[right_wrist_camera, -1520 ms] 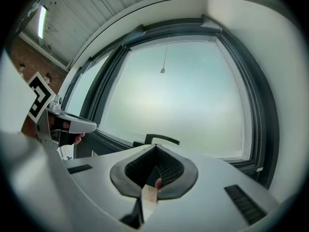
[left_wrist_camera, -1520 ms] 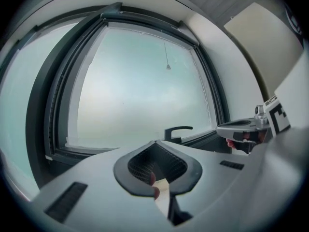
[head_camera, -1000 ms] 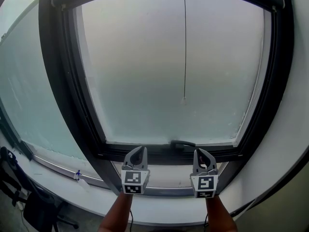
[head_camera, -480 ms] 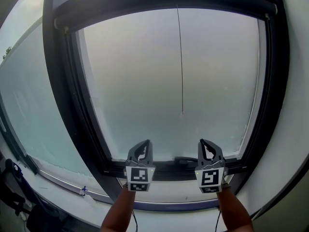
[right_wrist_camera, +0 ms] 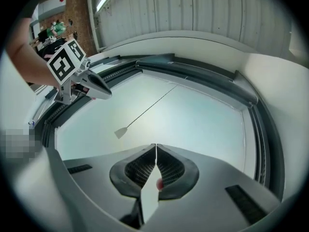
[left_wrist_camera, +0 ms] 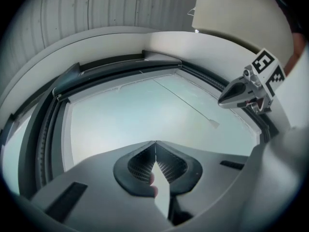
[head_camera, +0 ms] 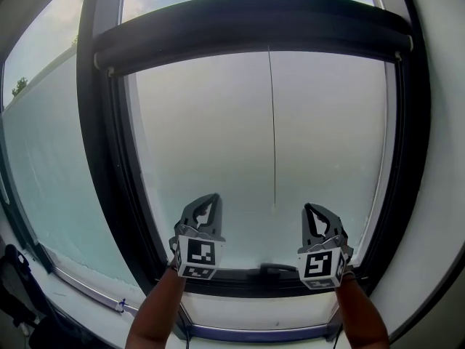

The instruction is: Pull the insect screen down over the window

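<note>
Black housing [head_camera: 254, 31] at the window's [head_camera: 203, 137] top edge hides the screen; pull cord [head_camera: 272, 122] hangs untouched; left gripper [head_camera: 210, 198] and right gripper [head_camera: 312, 209] clenched, empty.

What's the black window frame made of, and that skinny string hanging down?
The window frame looks like dark metal or plastic: smooth, with a dull sheen. The string seems a thin cord, hanging straight; its small pale end tab is probably plastic.

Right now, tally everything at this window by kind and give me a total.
grippers: 2 (left gripper, right gripper, both shut and empty)
pull cord: 1
window handle: 1
roller housing: 1
Total: 5
</note>
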A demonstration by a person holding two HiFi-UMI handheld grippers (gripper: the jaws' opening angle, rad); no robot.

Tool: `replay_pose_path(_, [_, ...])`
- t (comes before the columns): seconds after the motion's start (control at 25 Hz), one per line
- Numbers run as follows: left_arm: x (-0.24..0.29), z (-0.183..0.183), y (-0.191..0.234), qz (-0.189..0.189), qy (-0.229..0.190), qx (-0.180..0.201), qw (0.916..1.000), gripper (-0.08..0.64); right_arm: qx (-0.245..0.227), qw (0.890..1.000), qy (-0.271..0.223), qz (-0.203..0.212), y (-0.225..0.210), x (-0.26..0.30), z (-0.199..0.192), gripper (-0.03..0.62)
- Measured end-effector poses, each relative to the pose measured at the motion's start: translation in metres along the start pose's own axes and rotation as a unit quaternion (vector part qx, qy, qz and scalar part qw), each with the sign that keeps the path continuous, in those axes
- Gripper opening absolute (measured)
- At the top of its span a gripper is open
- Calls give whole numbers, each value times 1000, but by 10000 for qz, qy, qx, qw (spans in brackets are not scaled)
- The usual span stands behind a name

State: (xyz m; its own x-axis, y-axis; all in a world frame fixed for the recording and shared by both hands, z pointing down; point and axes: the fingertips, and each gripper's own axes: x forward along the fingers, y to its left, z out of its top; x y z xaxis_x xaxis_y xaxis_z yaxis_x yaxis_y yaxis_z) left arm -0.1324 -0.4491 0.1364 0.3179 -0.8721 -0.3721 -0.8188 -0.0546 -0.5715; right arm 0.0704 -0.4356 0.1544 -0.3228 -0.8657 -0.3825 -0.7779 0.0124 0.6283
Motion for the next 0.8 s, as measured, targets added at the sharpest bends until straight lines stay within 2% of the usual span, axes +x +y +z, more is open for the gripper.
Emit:
replay_pose_path(0.08, [9, 13, 11, 228, -17, 577, 9981, 3, -296, 9995, -84, -23, -9, 10, 12, 6])
replay_pose_path(0.16, [17, 31, 22, 518, -75, 1208, 9913, 3, -568, 9982, -163, -91, -18, 18, 24, 6])
replay_pose_path(0.24, [25, 47, 31, 673, -138, 1607, 9846, 3, -836, 9962, -211, -156, -26, 26, 34, 21])
replay_pose_path(0.4, [41, 79, 45, 717, -302, 1938, 9780, 18, -1480, 9884, -252, -239, -40, 44, 52, 76])
replay_pose_path(0.52, [54, 92, 49, 620, -132, 2367, 9695, 120, -1994, 9787, -302, -378, -52, 56, 64, 102])
replay_pose_path(0.6, [61, 98, 53, 553, -6, 2637, 9630, 195, -2214, 9736, -330, -448, -62, 64, 74, 113])
replay_pose_path(0.8, [72, 117, 79, 827, 264, 3282, 9406, 242, -2700, 9599, -388, -645, -97, 83, 104, 150])
